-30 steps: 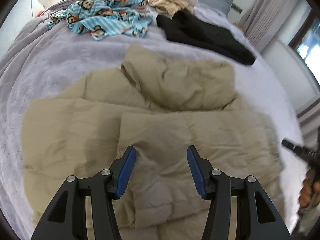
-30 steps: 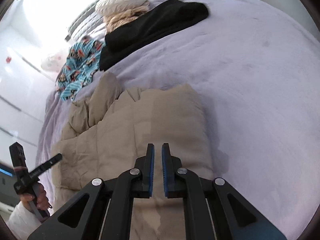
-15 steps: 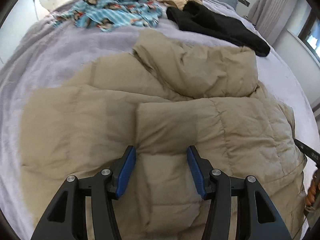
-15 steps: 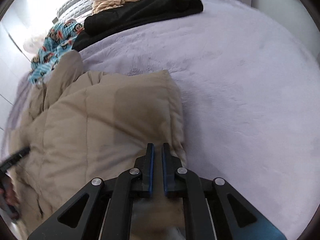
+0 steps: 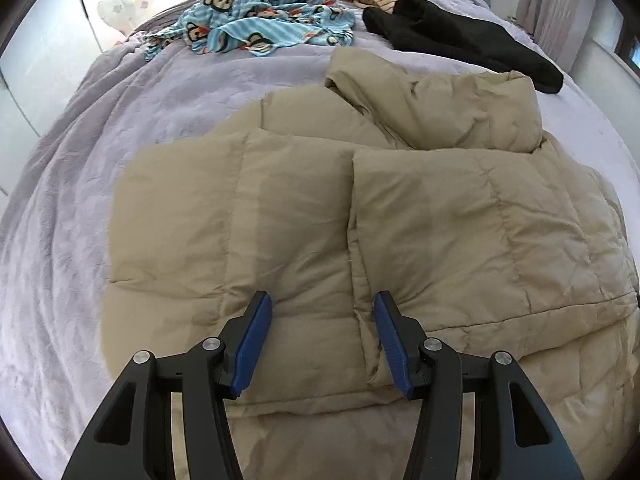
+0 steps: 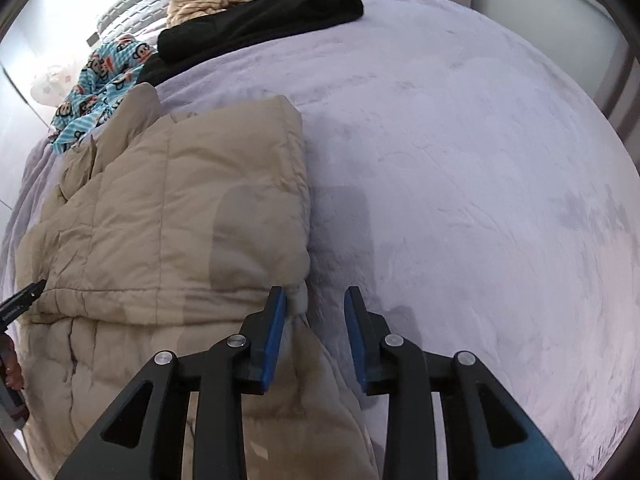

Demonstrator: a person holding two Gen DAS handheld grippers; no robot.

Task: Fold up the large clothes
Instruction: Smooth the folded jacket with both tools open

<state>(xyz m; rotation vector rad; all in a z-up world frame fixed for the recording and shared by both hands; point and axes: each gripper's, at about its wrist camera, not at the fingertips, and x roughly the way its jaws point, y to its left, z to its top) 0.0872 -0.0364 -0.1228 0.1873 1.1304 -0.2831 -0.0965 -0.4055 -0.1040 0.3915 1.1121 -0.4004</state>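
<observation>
No text, brand or number can be read. White lettering runs along the black gripper arm (image 6: pixel 18 305) at the left edge of the right wrist view, too small and blurred to make out.

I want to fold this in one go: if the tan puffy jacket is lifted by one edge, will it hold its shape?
Probably not. The jacket is quilted and already creased and slumped into soft folds, so it would likely sag and bend at the stitched seams. Its puffy panels suggest it is light for its bulk. The smooth-looking shell may slip between open fingers.
</observation>
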